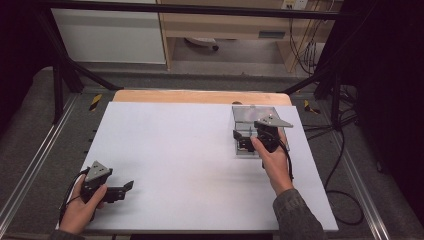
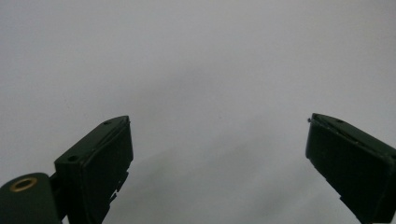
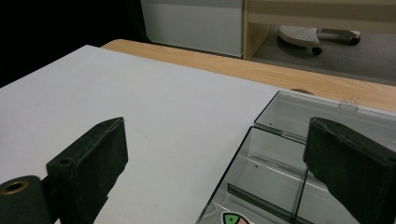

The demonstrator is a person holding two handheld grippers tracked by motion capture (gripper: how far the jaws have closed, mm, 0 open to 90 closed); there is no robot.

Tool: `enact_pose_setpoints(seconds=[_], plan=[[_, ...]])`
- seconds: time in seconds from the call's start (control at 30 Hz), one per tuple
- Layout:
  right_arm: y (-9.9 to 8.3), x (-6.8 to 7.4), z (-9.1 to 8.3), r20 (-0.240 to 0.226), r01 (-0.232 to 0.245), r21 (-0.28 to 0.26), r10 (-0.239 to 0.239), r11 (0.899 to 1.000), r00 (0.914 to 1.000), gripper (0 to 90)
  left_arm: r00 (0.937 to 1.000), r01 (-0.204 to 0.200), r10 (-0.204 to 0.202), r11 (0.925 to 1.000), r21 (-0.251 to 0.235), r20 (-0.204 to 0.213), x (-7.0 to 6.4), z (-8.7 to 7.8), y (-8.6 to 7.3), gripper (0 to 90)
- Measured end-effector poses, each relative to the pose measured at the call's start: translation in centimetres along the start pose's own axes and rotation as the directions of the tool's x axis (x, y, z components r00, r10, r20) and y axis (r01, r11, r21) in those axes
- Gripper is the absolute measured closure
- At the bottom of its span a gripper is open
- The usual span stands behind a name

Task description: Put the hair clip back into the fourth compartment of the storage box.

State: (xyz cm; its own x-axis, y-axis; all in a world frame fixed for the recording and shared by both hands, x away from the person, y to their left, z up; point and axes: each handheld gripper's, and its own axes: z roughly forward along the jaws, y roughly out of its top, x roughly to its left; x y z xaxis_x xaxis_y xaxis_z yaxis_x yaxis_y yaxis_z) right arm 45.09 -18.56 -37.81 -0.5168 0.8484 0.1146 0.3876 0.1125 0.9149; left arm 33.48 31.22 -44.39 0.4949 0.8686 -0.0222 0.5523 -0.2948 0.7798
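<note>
A clear plastic compartment box (image 1: 250, 116) with its lid laid open lies on the right of the white board (image 1: 190, 160). My right gripper (image 1: 241, 141) hovers over the box's near part, open and holding nothing. In the right gripper view, the box (image 3: 275, 163) shows its dividers between the spread jaws of that gripper (image 3: 218, 123). A small green and pink thing (image 3: 232, 219) sits in the nearest compartment. My left gripper (image 1: 126, 190) rests near the board's front left corner. It is open, and in its own view the left gripper (image 2: 218, 122) has bare white surface between its jaws.
A wooden table edge (image 1: 200, 96) runs behind the board. Black frame bars (image 1: 65, 70) stand at both back corners and cables (image 1: 340, 165) trail on the right. A chair base (image 3: 317, 33) and cabinets lie beyond the table.
</note>
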Motion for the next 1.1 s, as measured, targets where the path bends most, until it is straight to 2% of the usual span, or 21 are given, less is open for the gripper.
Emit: enact_pose_setpoints(seconds=[0.23, 0.4, 0.7, 0.8, 1.0, 1.1], plan=[[0.1, -0.3, -1.5, -0.019, 0.015, -0.020, -0.016, 1.000, 0.9997, 8.5, 1.0000, -0.006, 0.006, 1.0000, -0.002, -0.001, 0.0, -0.2, -0.1, 7.4], [-0.3, -0.7, -3.2, -0.019, -0.001, -0.042, 0.001, 0.999, 0.9998, 6.6, 0.9999, 0.010, -0.010, 0.9995, -0.030, 0.006, 0.3, -0.5, 0.0, 7.4], [-1.9, -1.6, -6.3, 0.017, -0.003, -0.091, 0.004, 0.996, 0.9998, 3.6, 0.9996, 0.026, -0.025, 0.9976, -0.065, 0.012, 0.2, -0.7, 0.2, 7.4], [-2.5, -1.9, -7.5, 0.031, -0.017, -0.111, 0.020, 0.994, 0.9993, 3.4, 0.9994, 0.030, -0.029, 0.9964, -0.079, 0.020, 0.1, -0.8, 0.3, 7.4], [-4.5, -2.5, -9.5, 0.071, -0.042, -0.124, 0.051, 0.991, 0.9962, 4.3, 0.9988, 0.042, -0.039, 0.9925, -0.115, 0.031, -0.1, -1.1, 0.4, 7.4], [-5.5, -2.7, -10.4, 0.072, -0.048, -0.121, 0.057, 0.991, 0.9957, 4.7, 0.9979, 0.054, -0.049, 0.9898, -0.132, 0.041, -0.3, -1.2, 0.5, 7.4]])
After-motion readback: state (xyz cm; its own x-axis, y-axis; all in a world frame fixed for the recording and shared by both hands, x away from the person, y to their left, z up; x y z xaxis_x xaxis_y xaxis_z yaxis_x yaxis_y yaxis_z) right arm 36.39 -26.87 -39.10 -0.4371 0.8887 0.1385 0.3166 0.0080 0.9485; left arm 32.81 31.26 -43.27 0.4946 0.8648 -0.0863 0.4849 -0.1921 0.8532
